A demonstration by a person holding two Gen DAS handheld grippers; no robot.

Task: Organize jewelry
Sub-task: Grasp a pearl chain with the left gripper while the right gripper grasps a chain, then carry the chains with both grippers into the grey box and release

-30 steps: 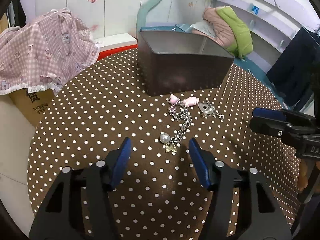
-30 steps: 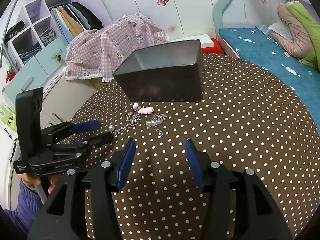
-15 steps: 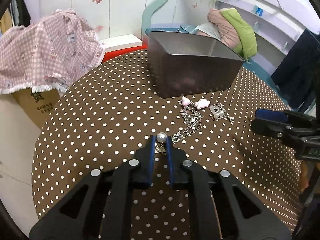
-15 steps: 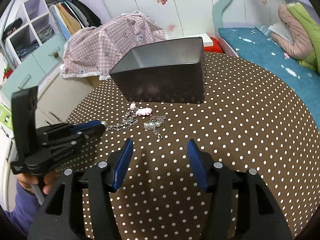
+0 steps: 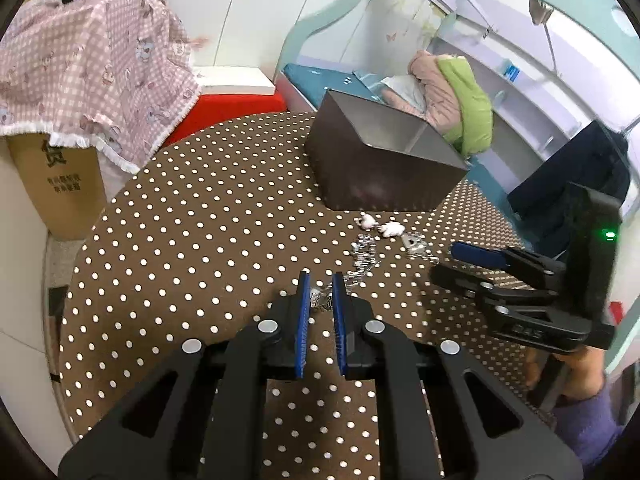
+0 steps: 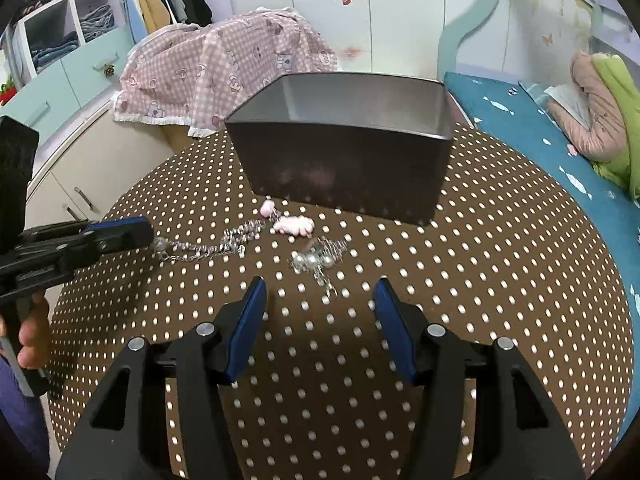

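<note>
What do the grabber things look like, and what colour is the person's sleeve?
Both grabbers are black plastic. The left gripper and right gripper each have two long fingers lined with blue pads, plus round silver bolts at the joints. Seen from the side, the right one has a boxy black back with a small green light. The hand wears a purple sleeve.
</note>
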